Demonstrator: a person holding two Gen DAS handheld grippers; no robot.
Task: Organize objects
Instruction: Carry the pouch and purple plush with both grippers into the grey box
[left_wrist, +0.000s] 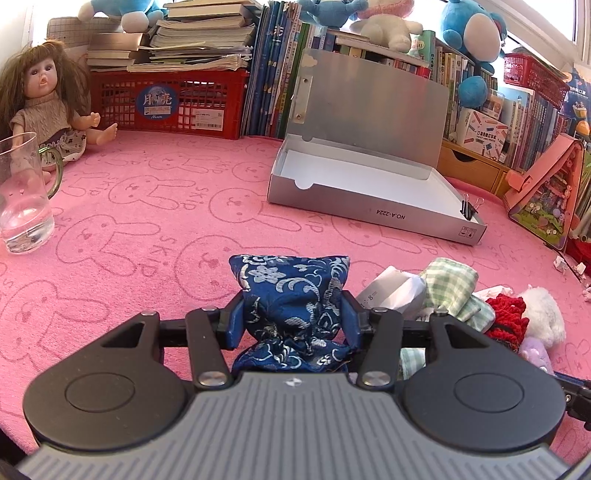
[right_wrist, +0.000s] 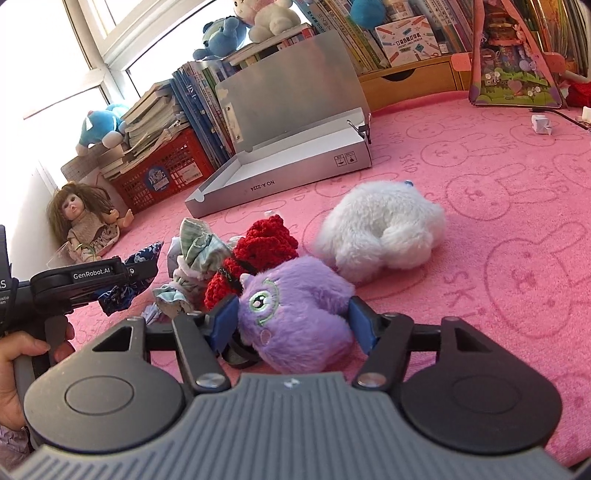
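My left gripper (left_wrist: 293, 314) is shut on a blue brocade pouch (left_wrist: 291, 295) and holds it just above the pink cloth; it shows from the side in the right wrist view (right_wrist: 129, 280). My right gripper (right_wrist: 293, 317) is closed around a purple plush toy (right_wrist: 295, 314) on the cloth. An open silver box (left_wrist: 373, 210) with its lid up stands ahead, also in the right wrist view (right_wrist: 280, 177). A pile holds a green checked cloth (right_wrist: 195, 243), a red knitted item (right_wrist: 258, 251) and a white plush (right_wrist: 384, 229).
A glass mug (left_wrist: 22, 195) with water stands at the left, a doll (left_wrist: 48, 107) behind it. A red crate (left_wrist: 170, 103) with books, upright books and plush toys line the back. A pink toy house (left_wrist: 546, 188) stands right. A binder clip (left_wrist: 469, 210) sits on the box corner.
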